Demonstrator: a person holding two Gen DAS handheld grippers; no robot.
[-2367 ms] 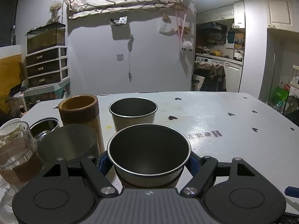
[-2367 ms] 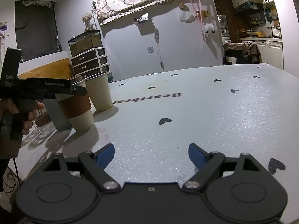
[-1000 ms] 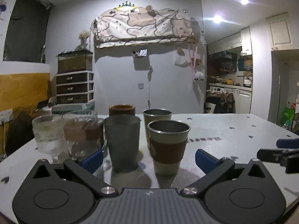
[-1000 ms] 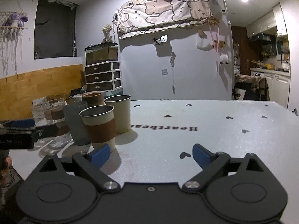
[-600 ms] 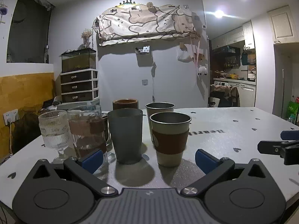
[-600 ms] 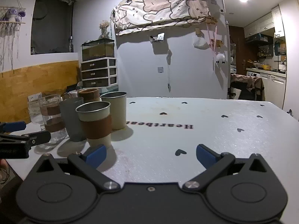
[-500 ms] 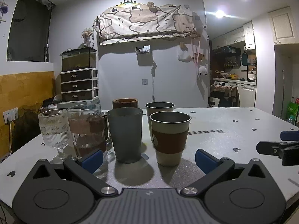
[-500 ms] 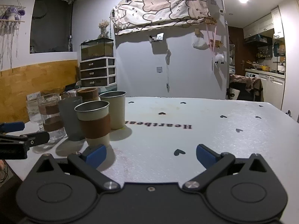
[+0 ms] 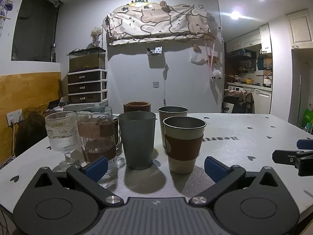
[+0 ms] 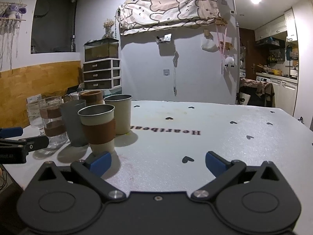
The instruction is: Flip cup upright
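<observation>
A metal cup with a brown sleeve [image 9: 183, 144] stands upright on the white table [image 9: 244, 137], mouth up; it also shows in the right wrist view [image 10: 97, 126]. My left gripper [image 9: 155, 166] is open and empty, a little short of the cup. My right gripper [image 10: 157, 161] is open and empty, with the cup just beyond its left finger. The right gripper's tip shows at the right edge of the left wrist view [image 9: 293, 156].
Upright beside the sleeved cup stand a dark grey tumbler [image 9: 138, 139], a plain metal cup [image 9: 172, 117], a brown cup [image 9: 137, 106], a glass mug with brown bands [image 9: 95, 135] and a ribbed stemmed glass [image 9: 61, 135]. The table carries heart marks and lettering [image 10: 176, 131].
My left gripper let go of the sleeved cup, which now stands upright, and drew back and down. Both grippers have hardly moved in the last half second.
</observation>
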